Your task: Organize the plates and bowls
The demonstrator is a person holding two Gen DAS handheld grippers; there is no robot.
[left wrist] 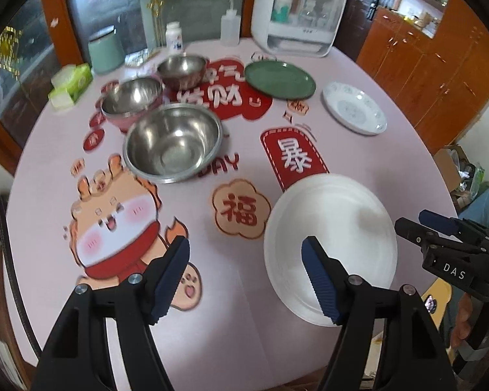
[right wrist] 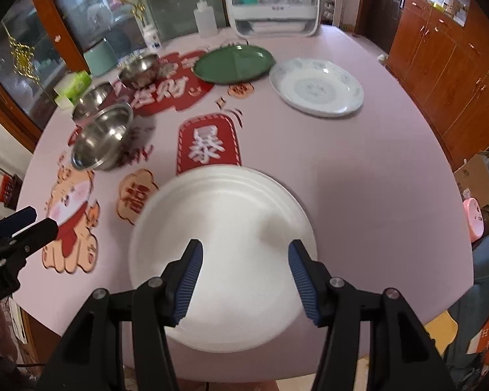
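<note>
Both the left gripper (left wrist: 246, 280) and right gripper (right wrist: 244, 282) hang above the table (left wrist: 231, 325) with jaws released, nothing between them, over the white plate (right wrist: 221, 254).

I see lots of bare pink table (right wrist: 358, 179) between the white plate (right wrist: 221, 254) near me and the flowery plate (right wrist: 316, 86), but on the left three metal bowls (left wrist: 172, 140) crowd together and block my way to the back.
</note>
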